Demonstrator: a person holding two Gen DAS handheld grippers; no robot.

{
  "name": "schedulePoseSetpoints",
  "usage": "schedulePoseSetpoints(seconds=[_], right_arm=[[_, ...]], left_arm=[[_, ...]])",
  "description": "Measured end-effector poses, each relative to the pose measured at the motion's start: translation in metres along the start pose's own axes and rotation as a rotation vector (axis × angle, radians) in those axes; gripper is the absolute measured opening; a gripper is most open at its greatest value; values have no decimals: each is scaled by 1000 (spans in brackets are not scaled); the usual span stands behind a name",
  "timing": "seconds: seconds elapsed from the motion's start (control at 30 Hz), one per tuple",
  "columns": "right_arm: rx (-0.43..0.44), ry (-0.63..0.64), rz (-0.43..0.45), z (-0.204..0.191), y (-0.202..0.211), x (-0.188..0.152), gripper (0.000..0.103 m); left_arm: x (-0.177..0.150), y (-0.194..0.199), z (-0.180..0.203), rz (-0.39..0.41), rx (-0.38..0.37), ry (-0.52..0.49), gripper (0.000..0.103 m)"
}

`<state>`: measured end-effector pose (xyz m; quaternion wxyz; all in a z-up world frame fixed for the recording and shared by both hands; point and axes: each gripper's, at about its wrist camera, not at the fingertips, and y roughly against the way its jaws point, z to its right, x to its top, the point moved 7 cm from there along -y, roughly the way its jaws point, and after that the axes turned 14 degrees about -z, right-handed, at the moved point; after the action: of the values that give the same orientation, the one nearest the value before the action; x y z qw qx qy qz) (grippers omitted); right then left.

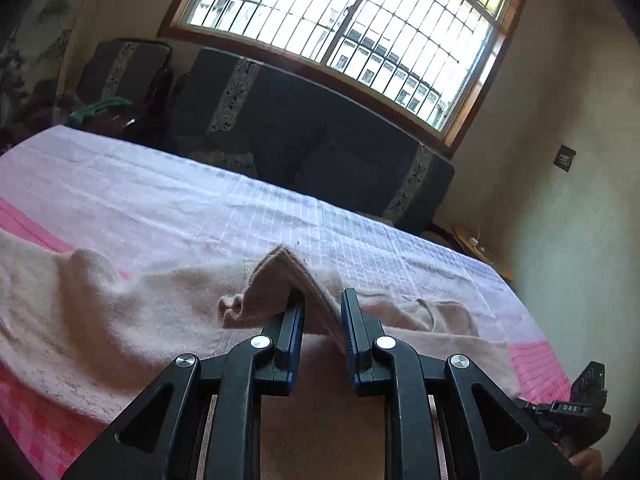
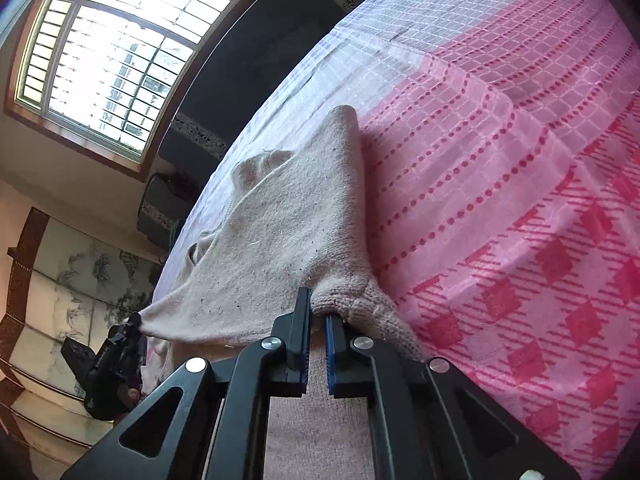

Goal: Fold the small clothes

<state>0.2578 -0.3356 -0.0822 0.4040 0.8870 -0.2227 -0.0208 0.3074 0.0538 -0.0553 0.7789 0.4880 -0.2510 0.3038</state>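
A beige knit garment (image 1: 132, 312) lies spread on the pink patterned bed cover (image 1: 224, 208). My left gripper (image 1: 322, 300) is shut on a ribbed edge of the garment, which stands up in a peak between the fingers. In the right wrist view my right gripper (image 2: 318, 304) is shut on another ribbed corner of the same garment (image 2: 272, 240) and lifts it off the cover (image 2: 500, 184). The left gripper shows at the far left of that view (image 2: 132, 326), holding the opposite corner. The right gripper's body shows at the lower right of the left wrist view (image 1: 576, 408).
The bed's far edge meets a dark sofa (image 1: 320, 132) under a barred window (image 1: 352, 24). A dark cushion and a green object (image 1: 100, 108) sit at the back left. A small wooden table (image 1: 472, 244) stands by the right wall.
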Motion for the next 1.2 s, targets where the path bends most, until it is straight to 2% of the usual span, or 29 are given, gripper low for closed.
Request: schedulePoseSetpoints(seconds=[0.03, 0.07, 0.13, 0.2, 0.27, 0.3, 0.37, 0.43, 0.47, 0.53, 0.63, 0.73, 0.8, 0.87, 0.93, 1.03, 1.13, 1.2], right_arm=[[-5, 7, 6, 0, 0, -1, 5], [-11, 14, 11, 0, 0, -1, 5], [-17, 21, 17, -2, 0, -4, 5], [-14, 22, 16, -3, 1, -6, 5], [0, 15, 14, -2, 1, -6, 5], [3, 14, 14, -1, 1, -6, 5], [5, 16, 16, 0, 1, -7, 5], [8, 16, 18, 0, 1, -6, 5], [8, 17, 19, 0, 2, -8, 5], [4, 20, 25, -2, 3, -9, 4], [-1, 24, 27, -3, 4, -11, 4], [-18, 37, 31, -5, 4, -13, 4], [-44, 50, 37, -8, 5, -14, 5], [-73, 68, 45, -12, 5, -16, 6], [-78, 87, 52, -15, 6, -18, 11], [-76, 90, 53, -14, 6, -18, 12], [-77, 90, 58, -13, 6, -17, 12], [-83, 94, 62, -14, 6, -17, 12]], left_arm=[[1, 7, 1, 36, 24, -26, 19], [-3, 6, -2, 18, 29, -20, 19], [-17, -9, -20, -104, -8, 70, 19], [-33, -17, -41, -197, -53, 201, 19], [-47, -19, -58, -252, -145, 332, 20], [-52, -18, -64, -269, -165, 378, 21], [-59, -18, -72, -292, -159, 416, 24], [-58, -20, -77, -293, -131, 419, 45], [-56, -20, -79, -284, -119, 419, 48], [-52, -23, -80, -274, -99, 417, 52], [-52, -22, -73, -275, -51, 382, 53], [-48, 2, -79, -231, 39, 338, 53], [-42, 28, -99, -171, 77, 367, 53], [-35, 55, -130, -114, 101, 421, 54], [-29, 81, -173, -98, 137, 475, 54], [-20, 121, -256, -74, 164, 603, 54], [-18, 162, -349, -2, 147, 782, 54], [-22, 177, -403, 28, 95, 889, 54]])
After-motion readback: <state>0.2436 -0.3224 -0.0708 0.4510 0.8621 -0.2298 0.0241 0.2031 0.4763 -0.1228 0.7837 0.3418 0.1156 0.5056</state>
